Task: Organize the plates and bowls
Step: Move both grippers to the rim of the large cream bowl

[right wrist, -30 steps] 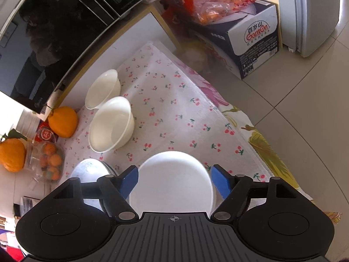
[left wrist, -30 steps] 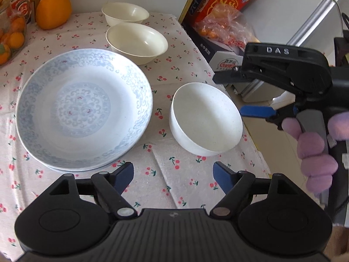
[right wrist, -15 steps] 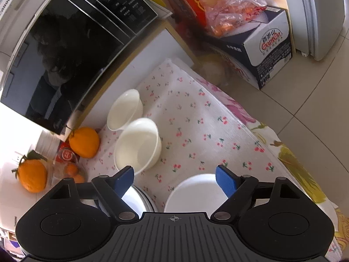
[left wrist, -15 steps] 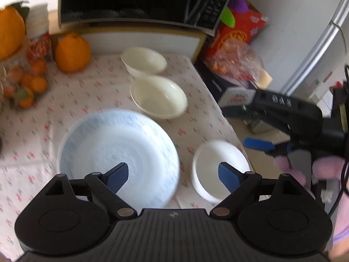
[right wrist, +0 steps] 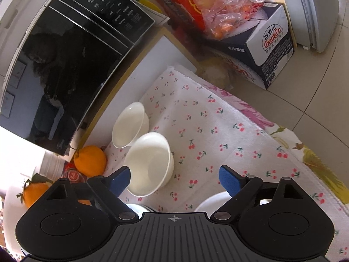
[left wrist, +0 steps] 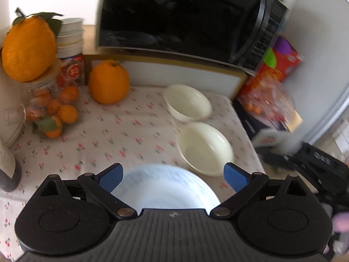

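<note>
On the cherry-print cloth (right wrist: 218, 131), blue-patterned plate (left wrist: 165, 187) sat just below my left gripper (left wrist: 173, 178); its jaws had just been widening, nothing btwn them. Two cream bowls sat past it: near bowl (left wrist: 206, 148), far bowl (left wrist: 187, 102) by the microwave (left wrist: 181, 19), w/ a big orange (left wrist: 108, 81) off to the side. My right gripper (right wrist: 174, 179) was also released, jaws just been spreading, gripping nothing; white bowl (right wrist: 214, 203) peeked out under its right finger.
</note>
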### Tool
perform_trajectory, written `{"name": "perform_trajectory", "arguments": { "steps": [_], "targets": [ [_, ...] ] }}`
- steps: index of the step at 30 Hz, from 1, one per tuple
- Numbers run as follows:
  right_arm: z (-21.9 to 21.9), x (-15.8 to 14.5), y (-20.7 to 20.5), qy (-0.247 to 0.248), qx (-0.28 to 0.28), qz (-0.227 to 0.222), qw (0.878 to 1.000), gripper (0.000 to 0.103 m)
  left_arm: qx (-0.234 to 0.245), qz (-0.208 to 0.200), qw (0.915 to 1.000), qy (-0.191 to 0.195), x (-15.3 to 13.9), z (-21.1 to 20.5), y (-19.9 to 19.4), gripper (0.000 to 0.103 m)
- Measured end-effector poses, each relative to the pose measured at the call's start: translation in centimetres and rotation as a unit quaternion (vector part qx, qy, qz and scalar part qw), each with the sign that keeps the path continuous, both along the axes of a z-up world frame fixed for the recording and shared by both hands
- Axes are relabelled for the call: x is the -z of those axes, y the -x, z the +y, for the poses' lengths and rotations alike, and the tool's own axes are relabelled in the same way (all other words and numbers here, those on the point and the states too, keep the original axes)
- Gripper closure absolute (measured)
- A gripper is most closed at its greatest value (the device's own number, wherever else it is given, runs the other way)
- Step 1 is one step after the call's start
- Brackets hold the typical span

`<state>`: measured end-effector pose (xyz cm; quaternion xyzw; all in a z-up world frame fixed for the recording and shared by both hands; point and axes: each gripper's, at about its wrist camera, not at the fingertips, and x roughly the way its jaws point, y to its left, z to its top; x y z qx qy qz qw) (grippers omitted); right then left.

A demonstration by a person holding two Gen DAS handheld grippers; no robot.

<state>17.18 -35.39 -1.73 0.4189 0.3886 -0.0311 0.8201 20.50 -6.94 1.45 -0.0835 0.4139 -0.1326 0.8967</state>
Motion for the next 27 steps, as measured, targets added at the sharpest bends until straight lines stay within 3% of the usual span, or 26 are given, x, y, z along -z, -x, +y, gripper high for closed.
{"name": "perform_trajectory", "arguments": {
  "steps": [6, 16, 27],
  "targets": [
    [1.4, 1.2, -1.3, -0.010, 0.000, 0.004, 1.000, 0.013, -0.036, -0.002, 0.9991, 0.023, 2.5, 1.1, -2.2, 0.005],
    [1.8, 2.8, -3.0, -0.015, 0.027, 0.012, 0.999, 0.013, -0.024, -0.019, 0.9981, 0.053, 3.9, -0.1, -4.9, 0.017],
    [3.3, 2.9, -4.1, 0.008, 0.013, -0.008, 1.000, 0.015, 0.008, 0.009, 0.9970, 0.077, 5.3, -2.1, -6.5, 0.051]
  ]
}}
